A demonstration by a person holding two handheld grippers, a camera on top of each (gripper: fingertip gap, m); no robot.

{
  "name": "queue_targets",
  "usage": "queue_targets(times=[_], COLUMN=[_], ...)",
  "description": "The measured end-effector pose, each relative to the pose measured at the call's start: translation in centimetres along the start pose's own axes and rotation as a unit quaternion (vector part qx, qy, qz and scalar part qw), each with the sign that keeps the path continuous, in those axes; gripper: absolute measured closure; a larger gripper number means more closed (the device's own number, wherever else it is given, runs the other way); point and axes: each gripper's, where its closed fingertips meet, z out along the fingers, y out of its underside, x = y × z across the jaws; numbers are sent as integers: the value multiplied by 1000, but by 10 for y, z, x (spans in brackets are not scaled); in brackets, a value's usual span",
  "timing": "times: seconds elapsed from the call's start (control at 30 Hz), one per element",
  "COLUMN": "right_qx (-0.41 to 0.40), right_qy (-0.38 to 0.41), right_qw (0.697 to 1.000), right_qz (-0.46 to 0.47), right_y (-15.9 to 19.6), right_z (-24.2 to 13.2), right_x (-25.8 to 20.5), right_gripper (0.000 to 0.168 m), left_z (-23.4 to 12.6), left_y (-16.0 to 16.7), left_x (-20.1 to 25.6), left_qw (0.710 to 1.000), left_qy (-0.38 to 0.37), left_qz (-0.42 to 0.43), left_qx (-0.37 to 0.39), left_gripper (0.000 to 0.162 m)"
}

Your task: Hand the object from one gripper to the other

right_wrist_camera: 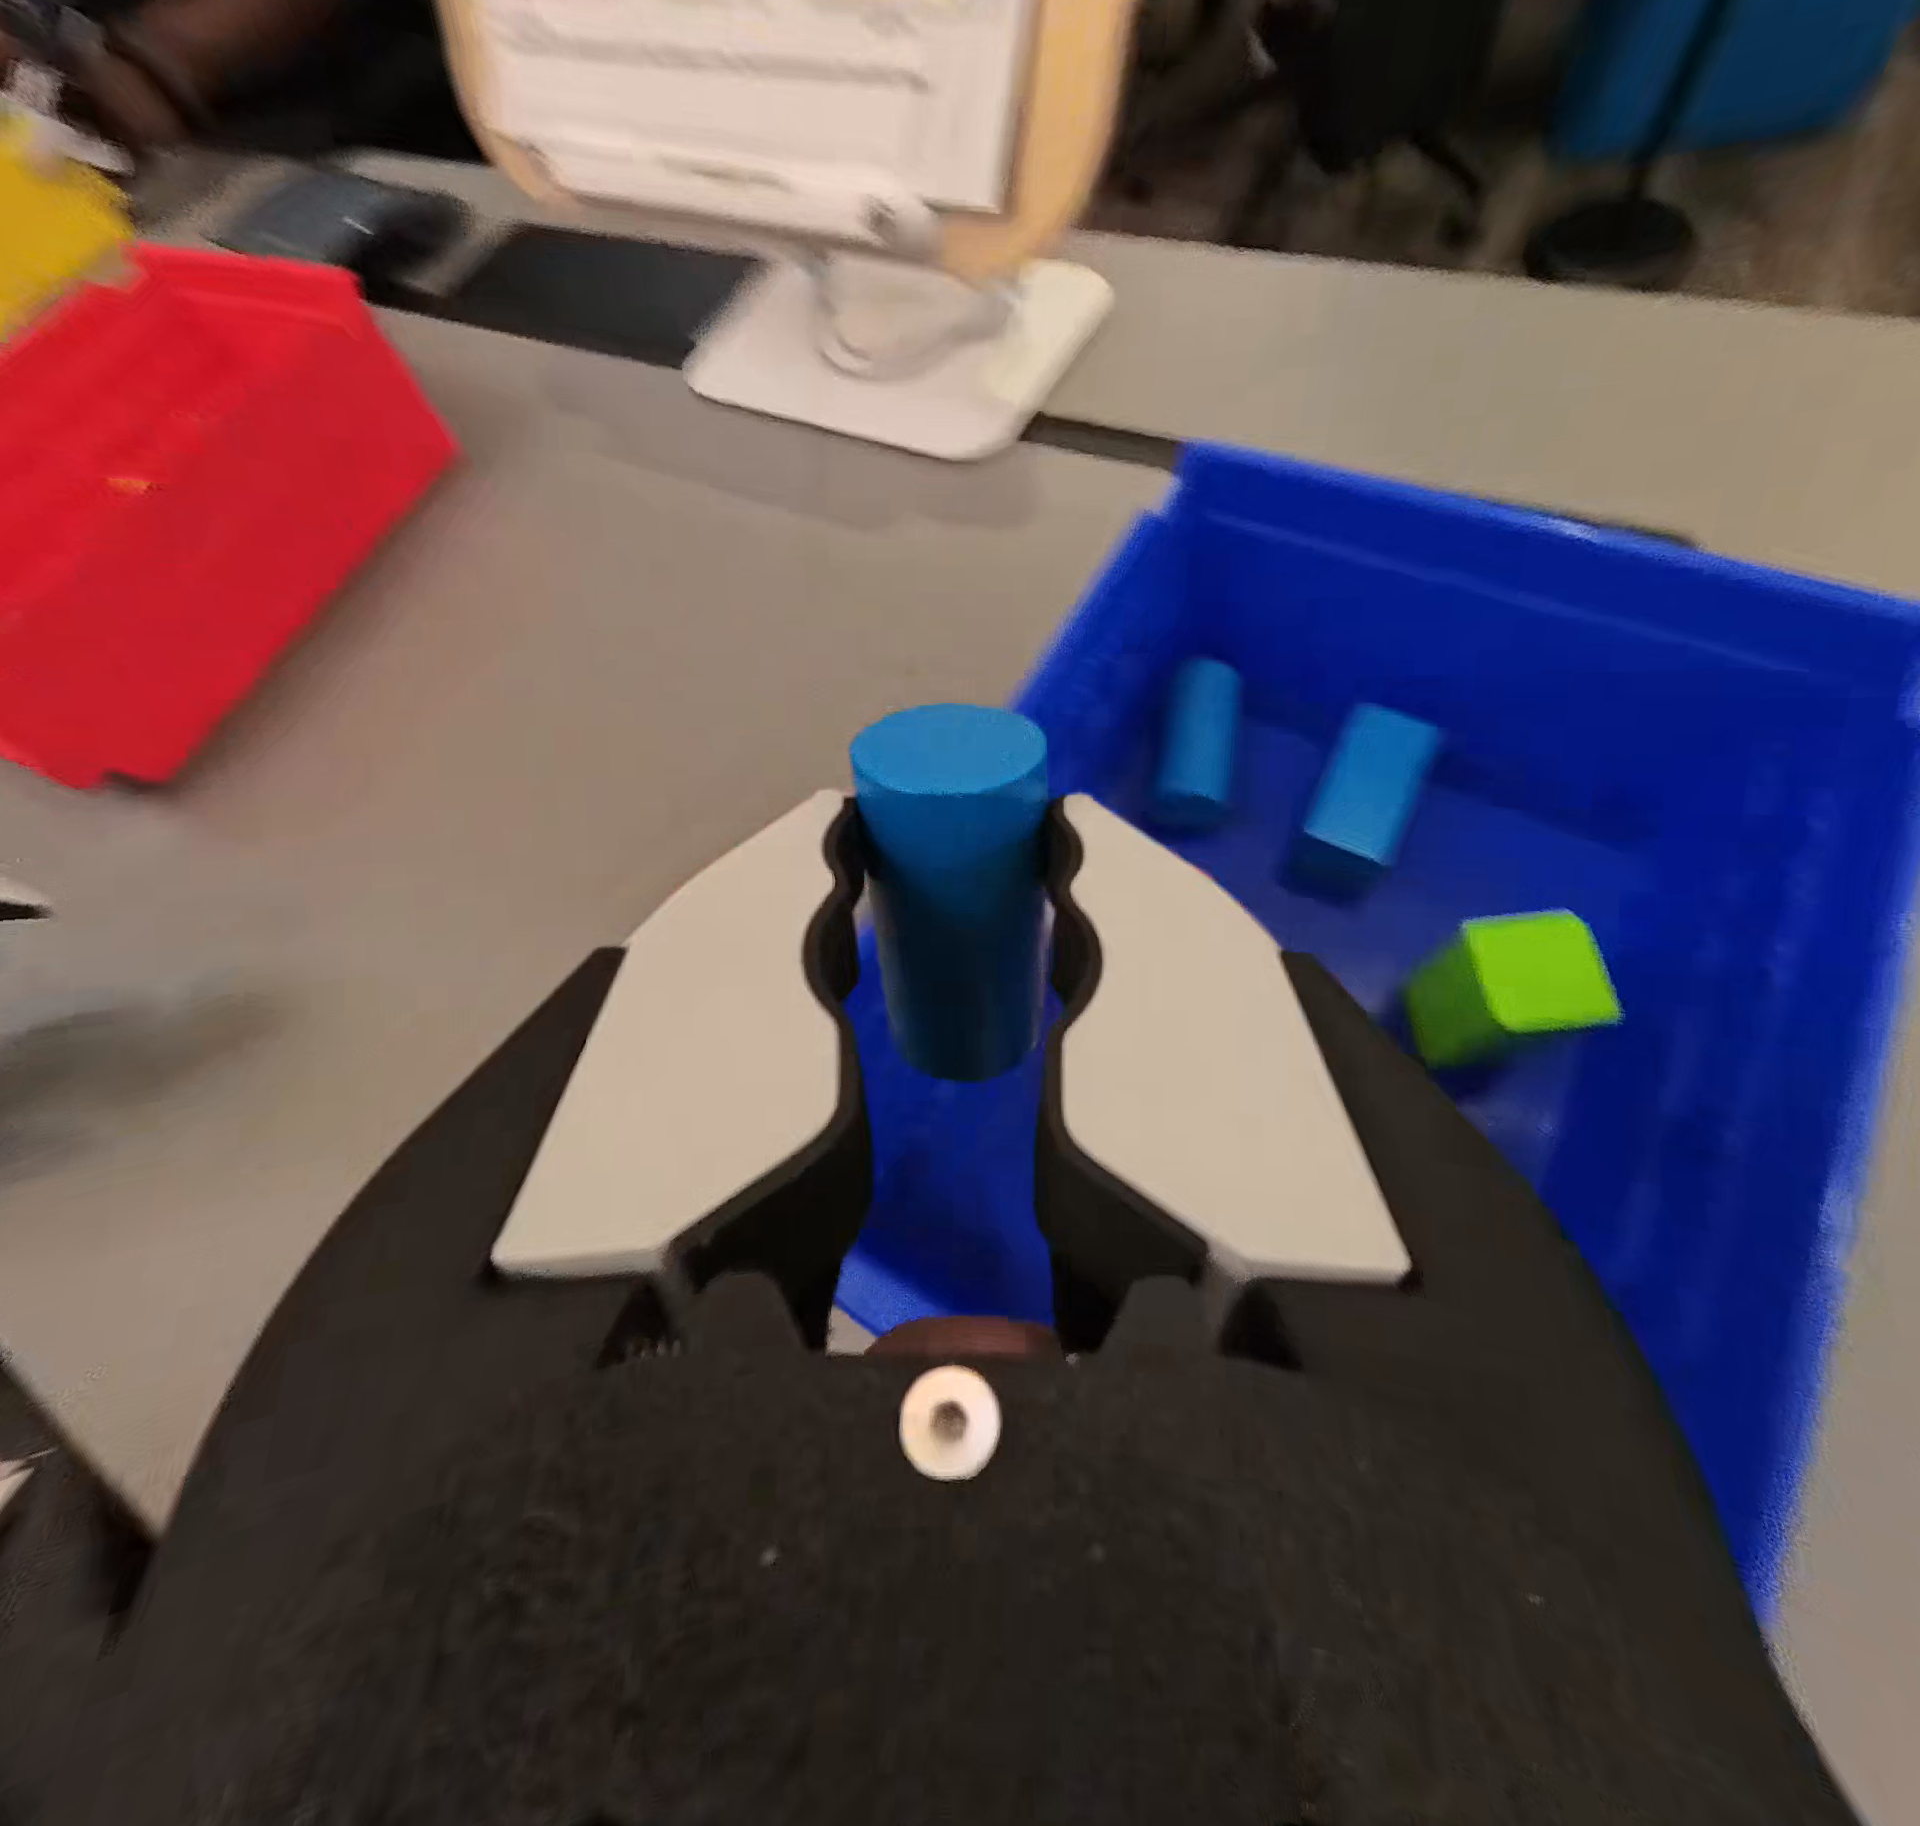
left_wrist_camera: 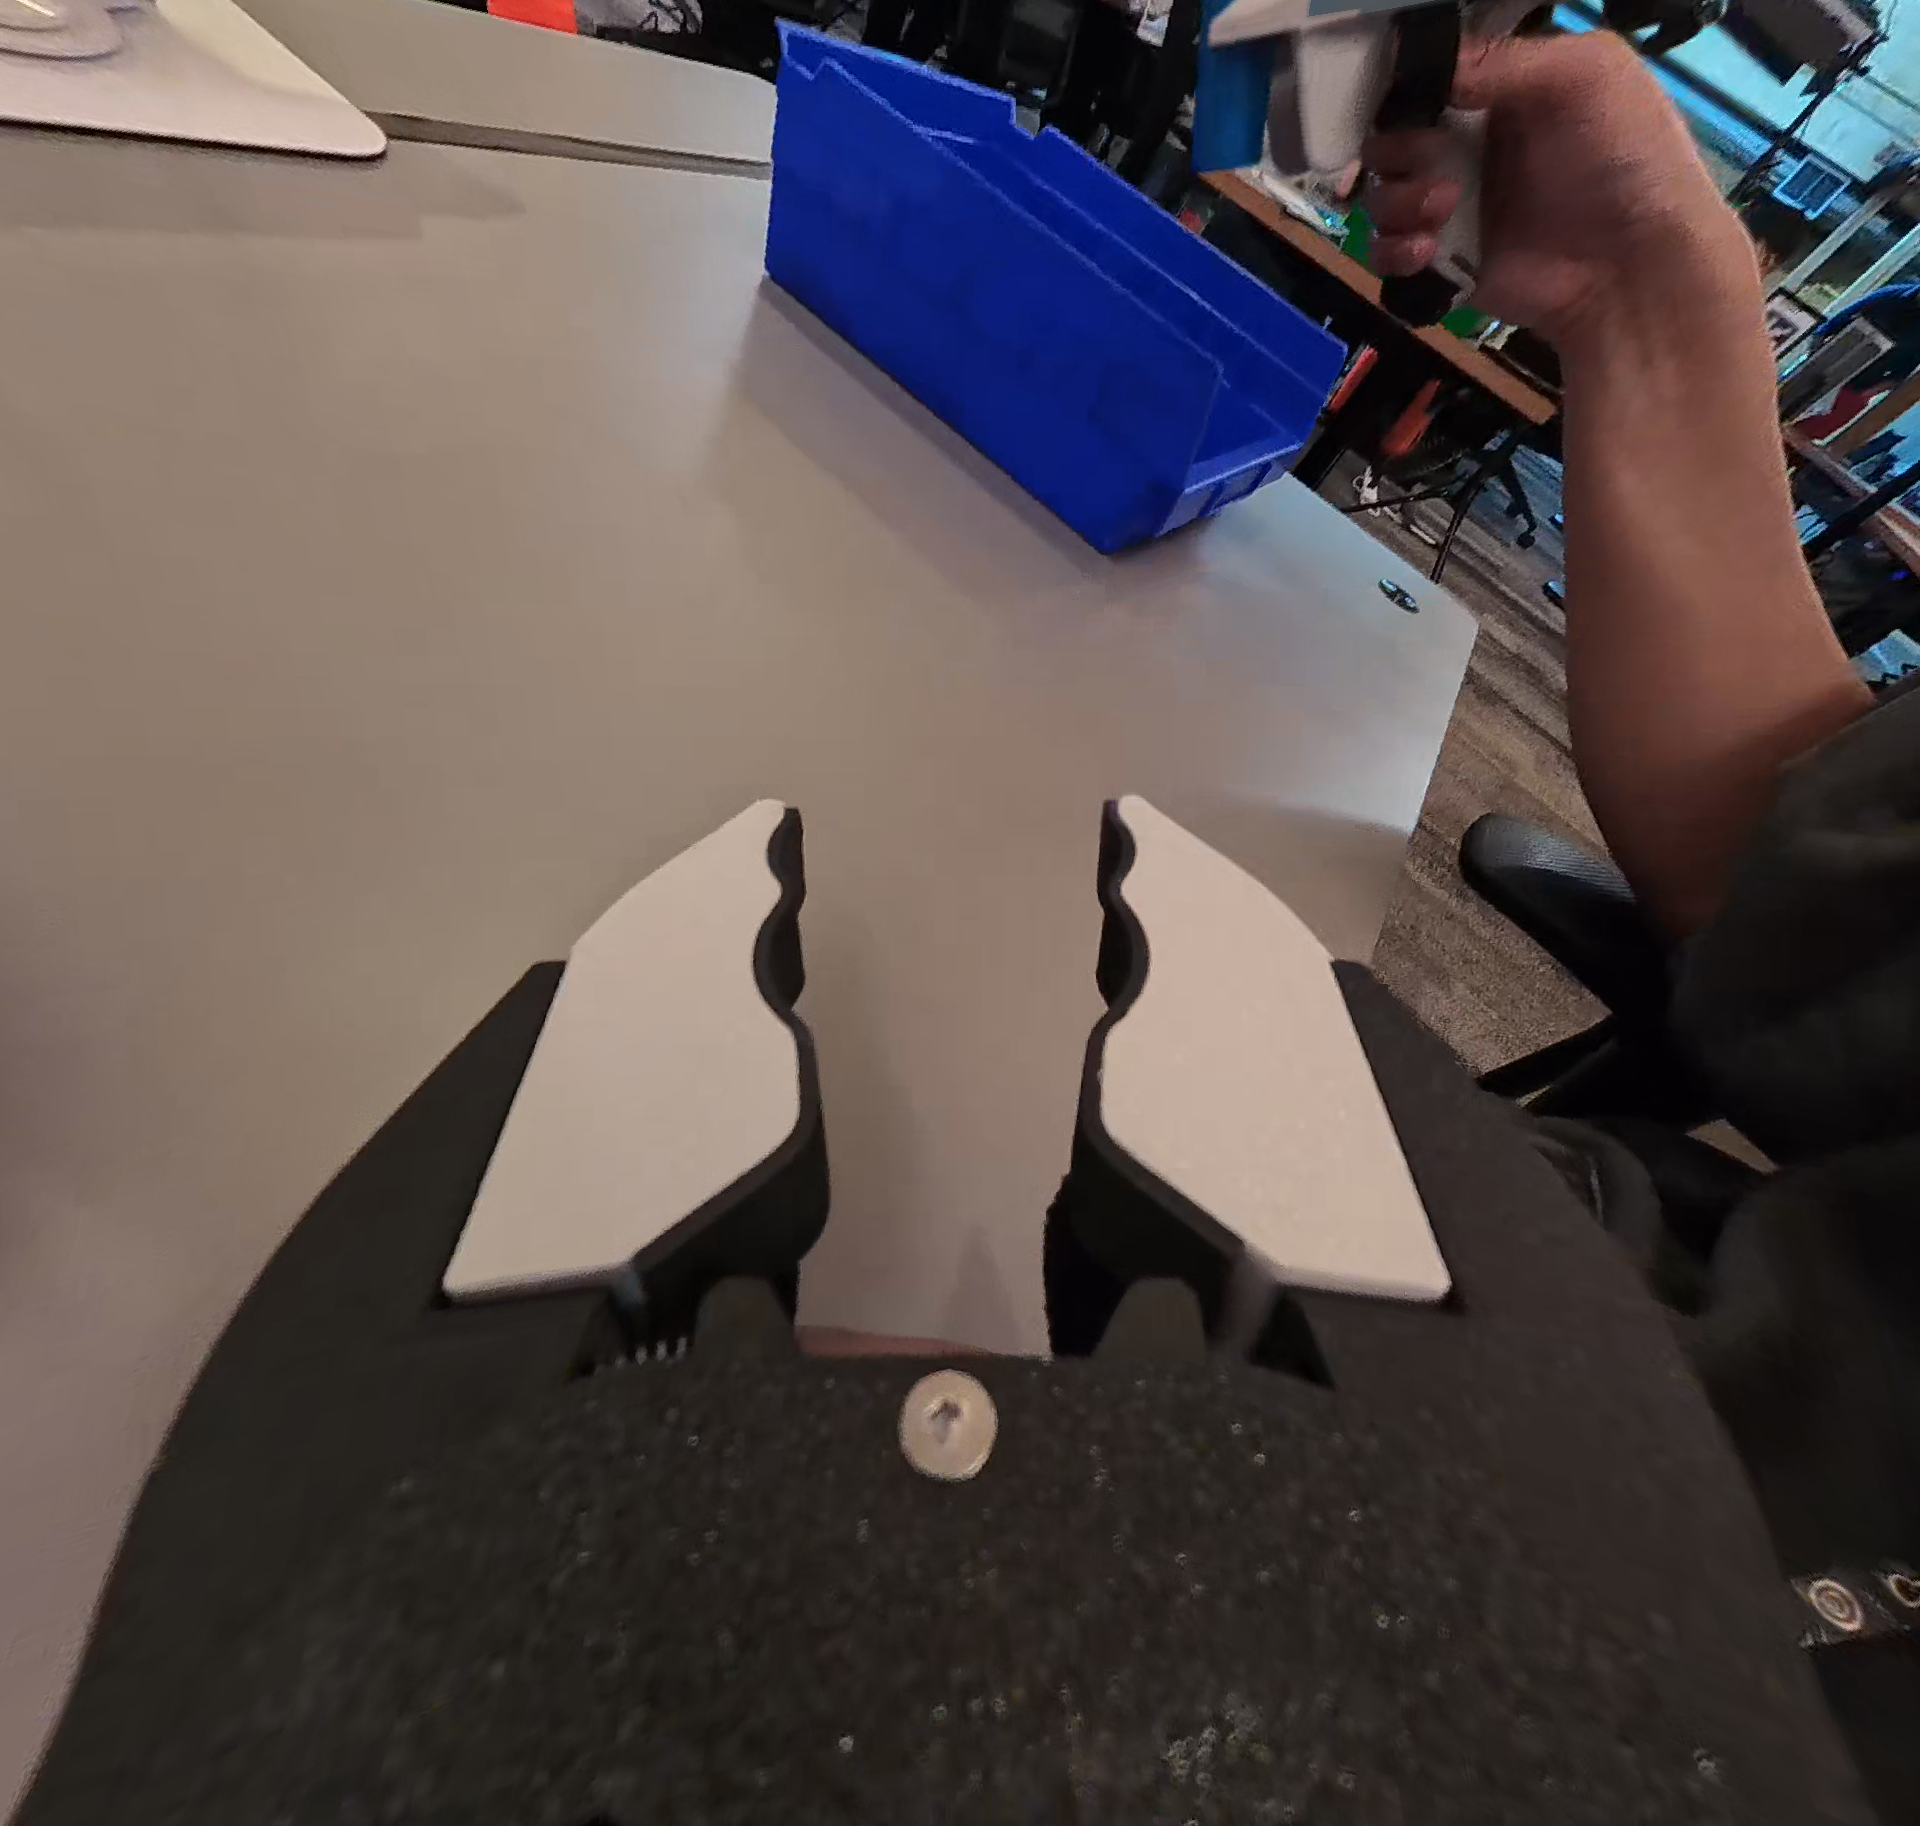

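A smooth blue cylinder [right_wrist_camera: 951, 893] is pinched upright between the fingertips of the right gripper [right_wrist_camera: 951, 841], above the near corner of the blue bin [right_wrist_camera: 1766, 1101]. The left gripper [left_wrist_camera: 951, 841] is spread, empty, over bare grey table [left_wrist_camera: 416, 581]; beyond, the table edge is seen.

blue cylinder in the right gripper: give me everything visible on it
The blue cylinder is a short, solid-looking peg, matte mid-blue, like painted wood. Its flat round end faces the camera and its body runs down between the fingers. The right gripper is shut on it, the black scalloped pads pressing its sides near the top. Its lower end hangs free, touching nothing else, over the near edge of the blue bin. It shows in the right wrist view only.
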Motion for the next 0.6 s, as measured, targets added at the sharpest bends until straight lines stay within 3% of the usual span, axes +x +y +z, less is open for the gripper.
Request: queue_targets(times=[0.1, 0.33, 0.5, 0.6], right_qx=[-54, -156, -82, -99], right_qy=[84, 175, 145, 162], right_qw=[994, 970, 986, 982], right_qz=[32, 60, 22, 14], right_y=[28, 92, 61, 37], right_z=[0, 15, 36, 47], right_x=[47, 100, 98, 114], right_gripper=[135, 135, 135, 135], left_z=[-1, 5, 8, 10], left_y=[-4, -5, -6, -4], left_x=[1, 6, 9, 8], left_qw=[1000, 1000, 1000, 1000], left_qy=[2, 19, 21, 25], left_qz=[-6, -9, -6, -12], left_qx=[7, 0, 1, -2], left_gripper=[109, 110, 110, 110])
